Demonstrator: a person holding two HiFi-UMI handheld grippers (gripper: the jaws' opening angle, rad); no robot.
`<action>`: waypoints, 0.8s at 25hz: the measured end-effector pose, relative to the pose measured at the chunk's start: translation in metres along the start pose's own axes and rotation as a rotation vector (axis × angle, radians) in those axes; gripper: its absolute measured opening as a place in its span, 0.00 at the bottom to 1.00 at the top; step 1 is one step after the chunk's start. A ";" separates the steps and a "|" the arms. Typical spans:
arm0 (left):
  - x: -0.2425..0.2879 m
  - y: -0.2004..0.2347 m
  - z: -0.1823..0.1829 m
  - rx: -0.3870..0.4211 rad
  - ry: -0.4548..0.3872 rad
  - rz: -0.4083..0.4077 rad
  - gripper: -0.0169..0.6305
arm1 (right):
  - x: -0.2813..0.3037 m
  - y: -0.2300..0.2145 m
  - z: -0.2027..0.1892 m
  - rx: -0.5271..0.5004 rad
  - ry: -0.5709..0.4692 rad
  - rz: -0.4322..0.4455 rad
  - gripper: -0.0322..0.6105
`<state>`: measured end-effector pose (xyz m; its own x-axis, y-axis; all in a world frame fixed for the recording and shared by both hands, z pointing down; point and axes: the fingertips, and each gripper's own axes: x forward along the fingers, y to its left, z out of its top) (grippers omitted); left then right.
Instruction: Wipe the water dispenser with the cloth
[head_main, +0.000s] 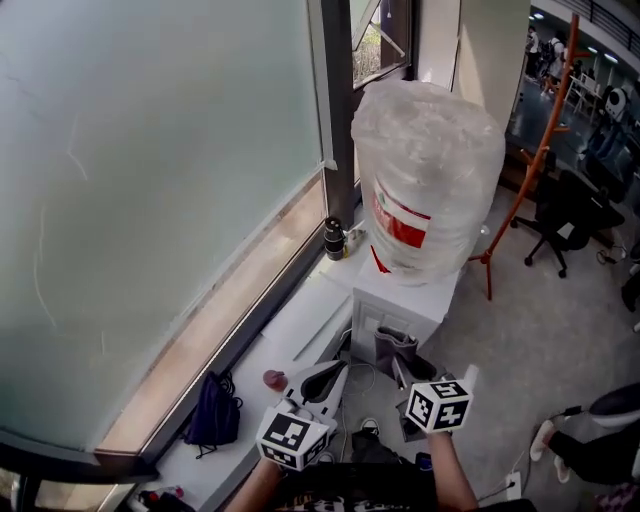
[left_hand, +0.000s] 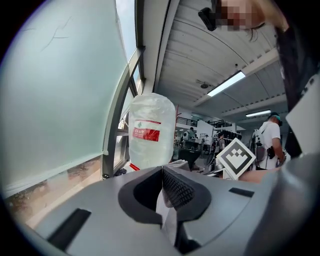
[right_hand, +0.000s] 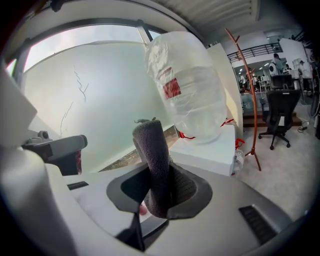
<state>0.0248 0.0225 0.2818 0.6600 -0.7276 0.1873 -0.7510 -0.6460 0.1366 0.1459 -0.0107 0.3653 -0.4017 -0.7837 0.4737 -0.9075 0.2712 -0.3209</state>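
The white water dispenser (head_main: 405, 300) stands by the window, topped by a big plastic-wrapped bottle (head_main: 425, 180) with a red label. My right gripper (head_main: 402, 372) is shut on a grey cloth (head_main: 395, 350), just short of the dispenser's front. In the right gripper view the rolled cloth (right_hand: 154, 160) sticks up between the jaws of that gripper (right_hand: 160, 187), with the bottle (right_hand: 187, 90) and the dispenser top (right_hand: 212, 147) beyond. My left gripper (head_main: 335, 372) hangs to the left of the dispenser. In its own view the left gripper (left_hand: 162, 175) is shut and empty, facing the bottle (left_hand: 151, 131).
A frosted window (head_main: 150, 180) and its sill (head_main: 210, 330) run along the left. A dark flask (head_main: 334, 238) stands on the ledge by the dispenser. A dark bag (head_main: 212, 410) lies below. An orange coat stand (head_main: 530, 170) and an office chair (head_main: 565, 215) stand to the right.
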 end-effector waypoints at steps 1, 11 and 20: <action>0.007 0.003 0.002 -0.002 0.002 0.017 0.05 | 0.015 -0.006 0.005 -0.002 0.008 0.012 0.21; 0.042 0.037 0.013 0.011 0.025 0.149 0.05 | 0.152 -0.043 0.018 0.134 0.089 0.009 0.21; 0.045 0.052 0.015 0.002 0.035 0.199 0.05 | 0.183 -0.091 0.008 0.239 0.134 -0.115 0.21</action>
<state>0.0157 -0.0471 0.2822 0.4977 -0.8324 0.2438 -0.8662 -0.4912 0.0914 0.1558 -0.1828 0.4748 -0.3246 -0.7164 0.6175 -0.8998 0.0327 -0.4351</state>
